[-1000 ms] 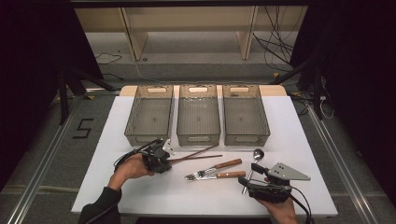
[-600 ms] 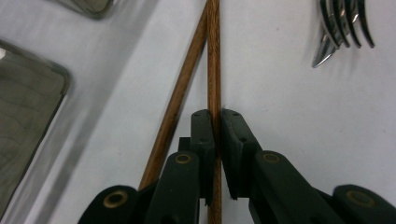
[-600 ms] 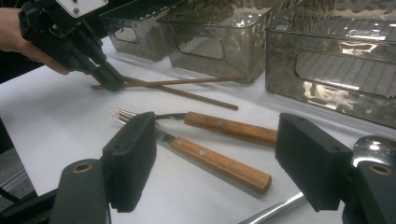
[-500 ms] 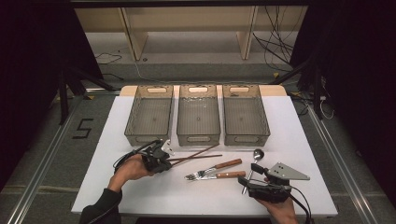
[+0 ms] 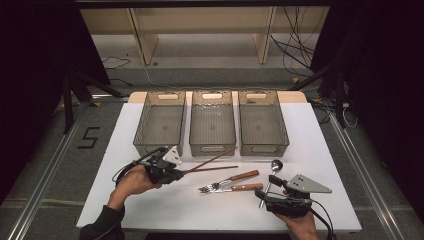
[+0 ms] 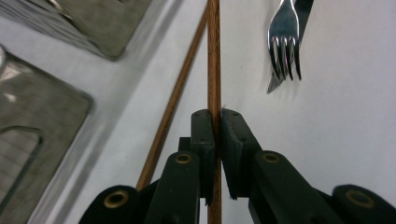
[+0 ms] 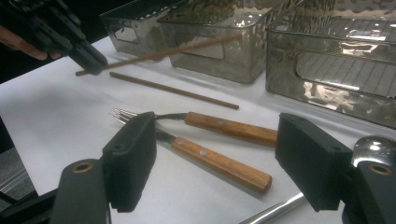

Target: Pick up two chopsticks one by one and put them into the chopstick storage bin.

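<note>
Left gripper (image 5: 172, 173): its jaws have just been closing and now pinch one brown chopstick (image 6: 214, 56) near its end; the pads press on both sides of the stick, seen plainly in the left gripper view.
Held chopstick: it runs from the jaws up and to the right in the high view, its far tip reaching the front wall of the middle bin (image 5: 212, 148); in the right gripper view it looks lifted off the table, though whether that tip touches the bin is hard to tell.
Second chopstick (image 5: 212, 168): lies flat on the white table (image 5: 125, 210), just beside the held one, its near end close to the left jaws.
Right gripper (image 5: 264, 196): jaws stand wide apart with nothing between the pads; it hovers low at the table's near right corner.
Fork (image 7: 212, 123): wooden handle, lying on the table ahead of the right jaws, tines pointing toward the left gripper.
Knife (image 7: 219, 163): wooden handle, beside the fork and nearly parallel to it.
Spoon (image 5: 275, 167): metal, right of the fork and knife, its handle running toward the right gripper.
Bins: three clear bins stand in a row at the far side of the table, left bin (image 5: 161, 125), middle bin, right bin (image 5: 262, 125).
</note>
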`<action>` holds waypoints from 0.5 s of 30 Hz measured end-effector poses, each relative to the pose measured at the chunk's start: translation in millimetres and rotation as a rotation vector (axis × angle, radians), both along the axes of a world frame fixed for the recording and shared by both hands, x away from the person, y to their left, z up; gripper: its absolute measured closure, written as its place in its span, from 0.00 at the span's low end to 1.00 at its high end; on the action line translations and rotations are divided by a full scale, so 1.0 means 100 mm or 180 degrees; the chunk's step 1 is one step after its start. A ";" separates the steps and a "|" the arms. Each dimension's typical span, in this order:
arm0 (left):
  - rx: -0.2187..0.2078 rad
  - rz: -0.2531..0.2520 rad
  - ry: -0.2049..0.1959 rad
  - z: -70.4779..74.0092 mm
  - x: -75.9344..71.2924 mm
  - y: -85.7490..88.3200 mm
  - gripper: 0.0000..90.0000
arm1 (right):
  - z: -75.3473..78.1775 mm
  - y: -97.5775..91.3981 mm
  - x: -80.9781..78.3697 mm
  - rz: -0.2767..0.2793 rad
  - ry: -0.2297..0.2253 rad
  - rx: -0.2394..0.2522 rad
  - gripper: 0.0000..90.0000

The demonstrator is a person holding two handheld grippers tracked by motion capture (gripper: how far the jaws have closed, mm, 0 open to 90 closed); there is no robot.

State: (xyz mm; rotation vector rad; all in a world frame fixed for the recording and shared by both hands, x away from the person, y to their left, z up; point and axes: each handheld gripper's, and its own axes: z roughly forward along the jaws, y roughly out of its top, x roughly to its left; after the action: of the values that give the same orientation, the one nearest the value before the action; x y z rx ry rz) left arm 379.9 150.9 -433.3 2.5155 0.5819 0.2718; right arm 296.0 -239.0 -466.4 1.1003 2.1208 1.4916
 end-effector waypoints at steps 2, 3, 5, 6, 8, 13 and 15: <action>-0.0080 0.0068 -0.0050 0.07 0.00 0.04 0.93 | 0.00 0.00 0.00 -0.0001 0.0002 0.0003 0.33; -0.0144 0.0132 -0.0069 0.10 0.01 0.06 0.93 | 0.00 0.00 0.00 0.0001 0.0001 0.0003 0.33; -0.0248 0.0249 -0.0088 0.15 0.03 0.11 0.93 | 0.00 0.00 0.00 0.0002 0.0001 0.0002 0.33; -0.0277 0.0297 -0.0095 0.18 0.04 0.13 0.93 | 0.00 0.00 0.00 0.0002 0.0001 0.0014 0.33; -0.0335 0.0387 -0.0123 0.22 0.06 0.16 0.93 | 0.00 0.00 0.00 0.0002 -0.0002 0.0013 0.33; -0.0413 0.0549 -0.0146 0.31 0.12 0.23 0.93 | 0.00 0.00 0.00 0.0010 -0.0005 0.0017 0.33; -0.0441 0.0611 -0.0154 0.36 0.16 0.25 0.93 | 0.00 0.00 0.00 0.0014 -0.0006 0.0022 0.33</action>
State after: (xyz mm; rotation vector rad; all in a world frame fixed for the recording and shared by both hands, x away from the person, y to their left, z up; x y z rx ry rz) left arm 395.9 176.4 -397.8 2.3166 0.7962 0.3494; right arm 295.8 -238.7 -466.1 1.0972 2.1196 1.5025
